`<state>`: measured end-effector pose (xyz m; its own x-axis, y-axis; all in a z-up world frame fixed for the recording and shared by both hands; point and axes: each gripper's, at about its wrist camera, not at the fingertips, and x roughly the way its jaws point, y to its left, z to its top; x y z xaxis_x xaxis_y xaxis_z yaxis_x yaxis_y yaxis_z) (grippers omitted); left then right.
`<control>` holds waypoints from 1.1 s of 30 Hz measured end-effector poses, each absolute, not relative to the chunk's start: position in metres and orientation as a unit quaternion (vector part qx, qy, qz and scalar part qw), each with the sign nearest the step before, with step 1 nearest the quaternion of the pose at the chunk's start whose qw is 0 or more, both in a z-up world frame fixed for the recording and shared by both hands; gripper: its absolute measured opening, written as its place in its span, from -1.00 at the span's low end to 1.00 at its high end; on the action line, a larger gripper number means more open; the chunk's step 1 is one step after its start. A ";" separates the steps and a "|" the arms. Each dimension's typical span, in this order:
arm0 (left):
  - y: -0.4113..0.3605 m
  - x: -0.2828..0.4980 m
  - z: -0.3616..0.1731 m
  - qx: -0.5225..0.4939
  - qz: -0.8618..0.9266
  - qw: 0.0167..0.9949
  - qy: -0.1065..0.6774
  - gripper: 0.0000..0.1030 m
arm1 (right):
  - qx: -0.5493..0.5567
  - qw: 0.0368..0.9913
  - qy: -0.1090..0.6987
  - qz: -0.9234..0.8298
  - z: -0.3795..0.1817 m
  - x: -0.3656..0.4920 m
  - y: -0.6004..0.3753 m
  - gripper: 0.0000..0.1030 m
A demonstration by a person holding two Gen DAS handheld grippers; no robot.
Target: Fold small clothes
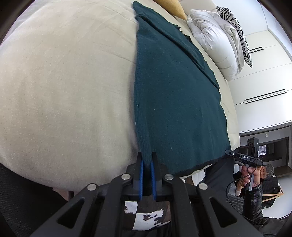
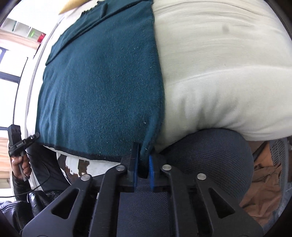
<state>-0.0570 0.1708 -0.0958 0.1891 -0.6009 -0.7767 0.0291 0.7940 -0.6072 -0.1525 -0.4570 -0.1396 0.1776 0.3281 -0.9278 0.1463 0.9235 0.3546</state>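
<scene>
A dark teal knit garment (image 1: pixel 175 94) lies flat on a cream cushion (image 1: pixel 63 82), its sleeves folded across the far part. My left gripper (image 1: pixel 147 160) is shut on the garment's near left hem corner. In the right wrist view the same garment (image 2: pixel 102 87) spreads over the cream cushion (image 2: pixel 219 82). My right gripper (image 2: pixel 144 155) is shut on its near right hem corner. Each gripper shows small at the edge of the other's view, the right one in the left wrist view (image 1: pixel 242 160) and the left one in the right wrist view (image 2: pixel 21 144).
A white duvet (image 1: pixel 215 40) and a zebra-print pillow (image 1: pixel 239 32) lie at the far end. A yellow cushion (image 1: pixel 173 7) sits beyond the garment. A blue mesh office chair (image 2: pixel 209 155) stands near the cushion's front edge. A cowhide-patterned surface (image 1: pixel 149 217) lies below. White cabinets (image 1: pixel 264 73) stand at right.
</scene>
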 end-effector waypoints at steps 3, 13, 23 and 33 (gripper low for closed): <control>0.171 -0.059 -0.091 -0.248 -0.222 0.735 0.591 -0.86 | 0.207 0.761 0.610 0.071 -0.129 -0.159 -0.463 -0.87; 0.179 -0.053 -0.068 -0.325 -0.262 0.731 0.540 -0.87 | 0.259 0.807 0.519 0.111 -0.079 -0.160 -0.468 -0.88; 0.189 -0.033 -0.046 -0.379 -0.280 0.736 0.486 -0.87 | 0.327 0.831 0.433 0.122 -0.044 -0.137 -0.478 -0.88; 0.193 0.015 -0.029 -0.412 -0.285 0.741 0.448 -0.87 | 0.330 0.843 0.407 0.121 -0.024 -0.085 -0.476 -0.88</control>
<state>0.0151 0.1934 -0.0292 0.4370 -0.7906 -0.4290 0.0534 0.4989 -0.8650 -0.0853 -0.4759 -0.0244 0.6400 0.4730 -0.6056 0.0632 0.7530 0.6549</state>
